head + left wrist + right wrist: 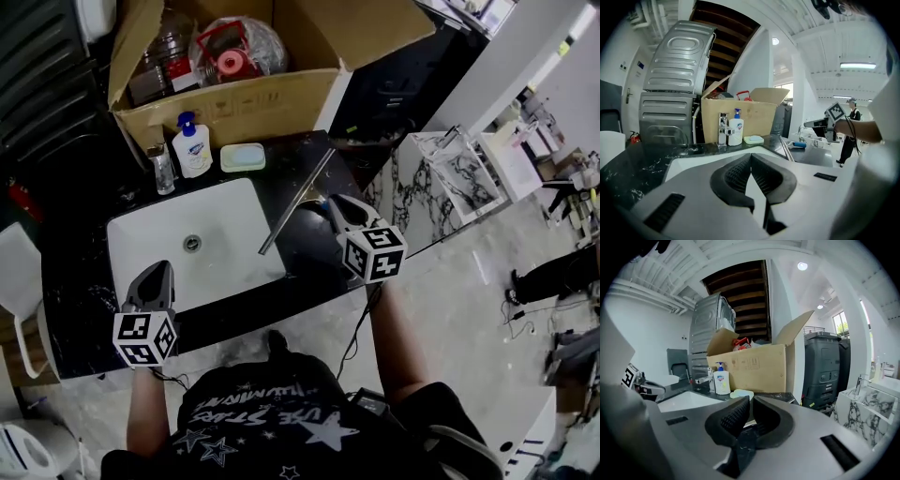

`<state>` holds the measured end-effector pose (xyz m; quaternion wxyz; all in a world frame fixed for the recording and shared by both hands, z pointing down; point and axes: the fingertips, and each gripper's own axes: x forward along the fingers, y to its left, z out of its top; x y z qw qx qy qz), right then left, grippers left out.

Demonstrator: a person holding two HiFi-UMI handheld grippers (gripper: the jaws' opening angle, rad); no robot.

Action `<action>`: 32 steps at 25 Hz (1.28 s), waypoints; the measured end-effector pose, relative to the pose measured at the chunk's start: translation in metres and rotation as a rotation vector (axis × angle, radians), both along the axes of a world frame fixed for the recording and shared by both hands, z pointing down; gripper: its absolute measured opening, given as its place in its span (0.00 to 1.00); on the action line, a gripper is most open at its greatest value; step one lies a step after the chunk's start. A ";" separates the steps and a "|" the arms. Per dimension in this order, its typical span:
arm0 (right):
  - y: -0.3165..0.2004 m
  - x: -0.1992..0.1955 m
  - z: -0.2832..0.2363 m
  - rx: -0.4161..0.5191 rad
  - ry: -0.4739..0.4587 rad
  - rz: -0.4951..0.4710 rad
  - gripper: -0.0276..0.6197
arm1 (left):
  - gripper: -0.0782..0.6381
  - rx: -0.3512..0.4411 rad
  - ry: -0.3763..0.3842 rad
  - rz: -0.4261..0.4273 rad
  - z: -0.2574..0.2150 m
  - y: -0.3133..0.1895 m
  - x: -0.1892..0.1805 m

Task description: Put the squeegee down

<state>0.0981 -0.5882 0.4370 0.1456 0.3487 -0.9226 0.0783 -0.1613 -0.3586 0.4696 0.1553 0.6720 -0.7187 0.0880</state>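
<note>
At the left, the left gripper [157, 272] hovers over the near edge of the black, white-veined stone counter [80, 281]. Its dark ribbed fingers [736, 173] are pressed together at the tips with nothing between them. Beyond it the white rectangular sink [150, 246] is set into the counter. On the sink's far rim stand a chrome tap [161, 167], a white soap bottle with a blue pump [192, 145] and a pale green soap dish [243, 157]. Behind these stands an open brown cardboard box [234, 105]. Right of the sink, the long metal squeegee [298, 199] lies flat on the counter, free of both grippers. Its long axis runs diagonally: the near end points toward the person and reaches over the sink's right rim, and the far end points up and right toward the box's corner. In the left gripper view a short blue handle [802, 145] sticks out to the right of the strip. Just right of the squeegee, the right gripper [334, 201] is above the counter, its fingers [733, 418] closed on nothing.
</note>
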 end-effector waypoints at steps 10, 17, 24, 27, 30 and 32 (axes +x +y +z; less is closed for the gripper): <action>0.098 -0.019 -0.010 0.018 -0.023 0.022 0.13 | 0.13 0.026 0.010 0.129 -0.005 0.033 0.001; 0.160 -0.018 -0.003 0.009 -0.019 0.081 0.13 | 0.13 0.042 0.028 0.203 -0.007 0.076 0.001; 0.239 -0.028 0.011 -0.014 -0.035 0.155 0.13 | 0.13 0.042 0.045 0.298 -0.005 0.128 -0.005; 0.275 -0.035 0.020 -0.033 -0.038 0.180 0.13 | 0.13 0.045 0.051 0.352 -0.005 0.149 -0.006; 0.306 -0.039 0.025 -0.052 -0.035 0.205 0.13 | 0.13 0.043 0.060 0.393 -0.007 0.168 -0.006; 0.323 -0.038 0.025 -0.062 -0.037 0.227 0.13 | 0.13 0.041 0.063 0.422 -0.010 0.177 -0.004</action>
